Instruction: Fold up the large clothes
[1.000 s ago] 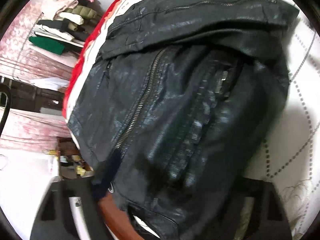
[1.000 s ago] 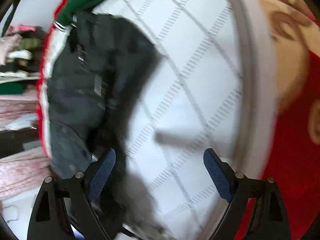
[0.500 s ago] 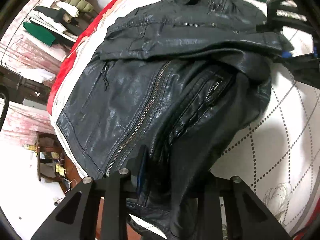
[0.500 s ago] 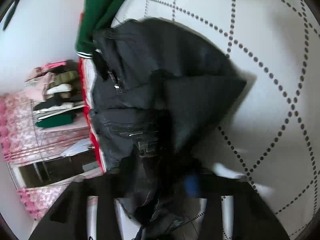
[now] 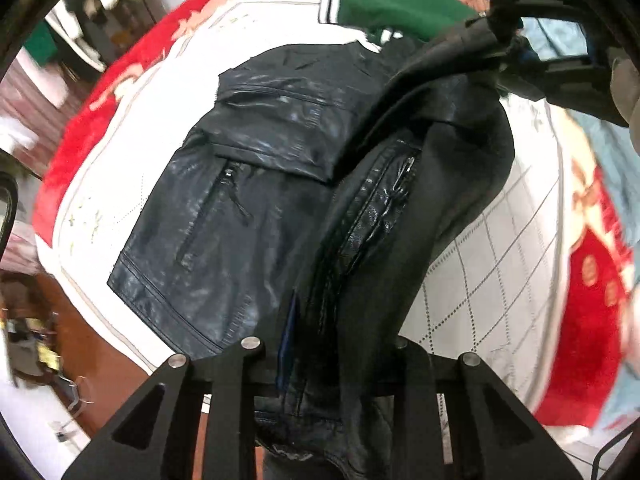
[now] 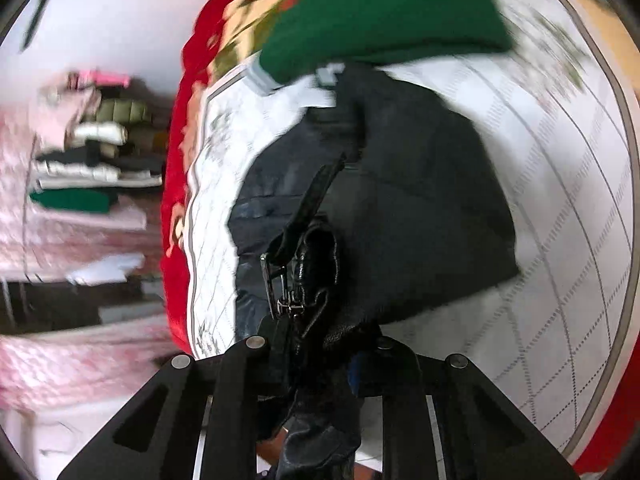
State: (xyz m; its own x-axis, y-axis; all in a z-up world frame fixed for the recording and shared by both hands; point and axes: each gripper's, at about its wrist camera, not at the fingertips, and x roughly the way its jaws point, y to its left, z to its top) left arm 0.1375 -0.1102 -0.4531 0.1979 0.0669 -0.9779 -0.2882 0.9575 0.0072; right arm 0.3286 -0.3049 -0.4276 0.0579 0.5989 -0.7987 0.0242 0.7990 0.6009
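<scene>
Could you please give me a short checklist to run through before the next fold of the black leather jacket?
1. Left gripper shut on the black leather jacket: ok, leather runs between its jaws.
2. Right gripper shut on the jacket: ok, a bunched edge with a buckle sits between its jaws.
3. Lifted panel clear of the rest of the jacket: ok, it hangs raised between the two grippers.
4. Lower layer lying flat on the white quilt: ok where visible; the part under the raised panel is hidden.
5. Green garment away from the fold path: not ok, it touches the jacket's far edge.
</scene>
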